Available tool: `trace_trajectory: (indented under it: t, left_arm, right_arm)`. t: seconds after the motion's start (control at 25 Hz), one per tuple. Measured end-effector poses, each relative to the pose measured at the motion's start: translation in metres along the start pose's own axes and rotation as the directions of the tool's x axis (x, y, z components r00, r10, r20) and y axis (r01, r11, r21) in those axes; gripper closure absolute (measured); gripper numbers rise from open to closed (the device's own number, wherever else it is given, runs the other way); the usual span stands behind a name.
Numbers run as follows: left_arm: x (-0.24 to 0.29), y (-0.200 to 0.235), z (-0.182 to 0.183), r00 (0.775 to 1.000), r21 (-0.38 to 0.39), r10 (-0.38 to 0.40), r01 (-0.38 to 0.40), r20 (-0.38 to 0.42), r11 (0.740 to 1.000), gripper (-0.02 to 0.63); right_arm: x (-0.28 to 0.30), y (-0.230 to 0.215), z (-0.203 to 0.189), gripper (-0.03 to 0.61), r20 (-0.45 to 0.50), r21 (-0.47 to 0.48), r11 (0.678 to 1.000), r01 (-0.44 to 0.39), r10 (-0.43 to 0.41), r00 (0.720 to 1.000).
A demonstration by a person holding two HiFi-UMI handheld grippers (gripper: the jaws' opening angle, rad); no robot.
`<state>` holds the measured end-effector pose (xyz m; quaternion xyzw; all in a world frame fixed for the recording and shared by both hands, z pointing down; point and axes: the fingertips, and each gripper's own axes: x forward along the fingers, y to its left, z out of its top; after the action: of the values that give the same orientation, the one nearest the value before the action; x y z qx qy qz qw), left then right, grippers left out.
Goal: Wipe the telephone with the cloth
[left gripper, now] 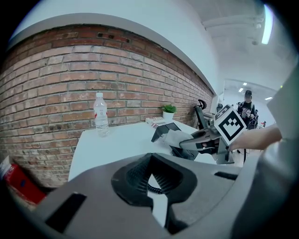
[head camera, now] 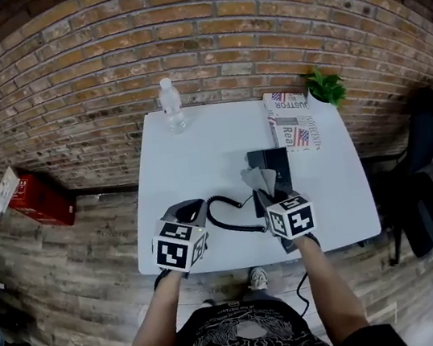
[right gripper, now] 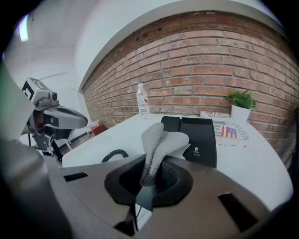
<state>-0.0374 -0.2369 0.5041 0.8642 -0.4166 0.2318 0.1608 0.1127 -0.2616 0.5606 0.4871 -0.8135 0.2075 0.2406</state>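
Observation:
A black telephone (head camera: 272, 162) (right gripper: 198, 133) lies on the white table (head camera: 197, 151), right of the middle. Its coiled cord (head camera: 221, 214) (right gripper: 114, 155) loops toward the table's front edge. My right gripper (head camera: 267, 197) (right gripper: 152, 179) is shut on a grey cloth (head camera: 260, 177) (right gripper: 161, 142), which stands up out of the jaws just in front of the telephone and above its near end. My left gripper (head camera: 188, 212) (left gripper: 152, 179) hovers at the front left near the cord's end. Its jaws look shut with nothing between them. The left gripper view shows the cloth (left gripper: 175, 137) against the telephone (left gripper: 163, 130).
A water bottle (head camera: 172, 106) (left gripper: 100, 114) stands at the table's far edge. A newspaper (head camera: 294, 123) (right gripper: 229, 128) and a small potted plant (head camera: 325, 86) sit at the far right by the brick wall. A red box (head camera: 37, 200) lies on the floor left; a dark chair (head camera: 419, 193) stands right.

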Motion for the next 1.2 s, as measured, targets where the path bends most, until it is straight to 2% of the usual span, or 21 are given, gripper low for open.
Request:
trace_trajectory:
  t: [1.2]
  left_arm:
    - [0.003, -0.031, -0.015, 0.995, 0.012, -0.099, 0.099, -0.004, 0.995, 0.609]
  right_arm:
    - [-0.025, 0.025, -0.068, 0.575, -0.087, 0.057, 0.998, 0.013, -0.008, 0.996]
